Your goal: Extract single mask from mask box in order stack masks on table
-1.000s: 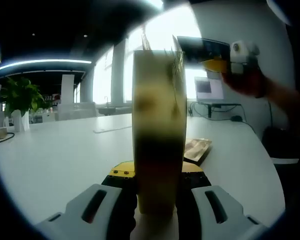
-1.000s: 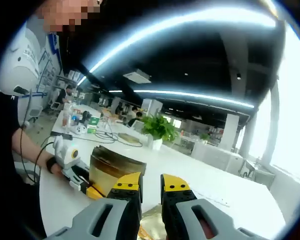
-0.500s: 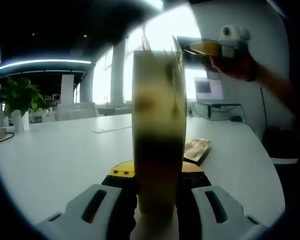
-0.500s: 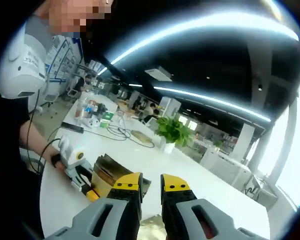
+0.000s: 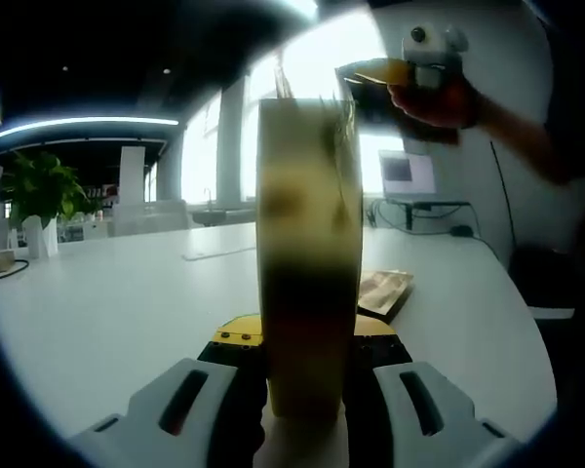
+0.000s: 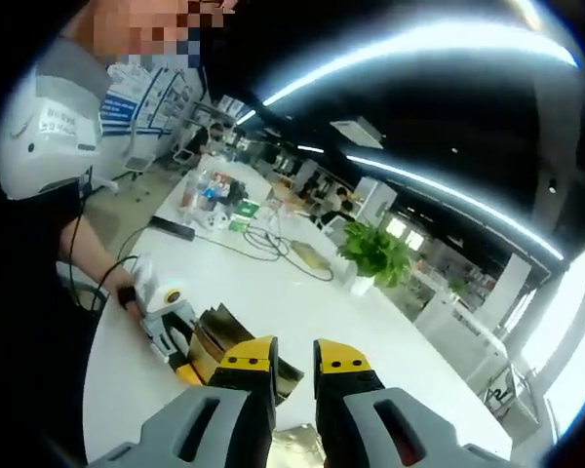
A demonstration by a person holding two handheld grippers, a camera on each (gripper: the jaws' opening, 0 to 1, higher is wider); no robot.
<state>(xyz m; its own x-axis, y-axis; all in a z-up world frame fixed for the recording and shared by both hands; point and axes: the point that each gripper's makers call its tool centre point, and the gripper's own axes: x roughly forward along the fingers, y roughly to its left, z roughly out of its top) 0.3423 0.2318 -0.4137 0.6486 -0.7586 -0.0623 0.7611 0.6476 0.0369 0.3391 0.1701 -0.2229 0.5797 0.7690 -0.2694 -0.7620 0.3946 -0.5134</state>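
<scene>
My left gripper (image 5: 307,343) is shut on the tall gold mask box (image 5: 307,244), which stands upright between its jaws on the white table (image 5: 127,312). A short stack of gold-wrapped masks (image 5: 382,291) lies on the table just right of the box. My right gripper (image 5: 378,74), held in a hand, hovers high above the box's top right. In the right gripper view, the right gripper (image 6: 294,353) has its jaws nearly together on a gold mask packet (image 6: 294,450) at the bottom edge. Far below it sit the mask box (image 6: 224,336) and the left gripper (image 6: 197,363).
A potted plant (image 5: 39,190) stands at the table's far left, and a monitor (image 5: 407,175) with cables sits behind on the right. Another plant (image 6: 375,255), cables and bottles (image 6: 219,190) occupy the table's far end. The person's sleeve (image 6: 39,127) is at the left.
My right gripper has lifted up and away from the box with the packet; the box looks smaller and farther in its view. The left gripper and box have stayed still.
</scene>
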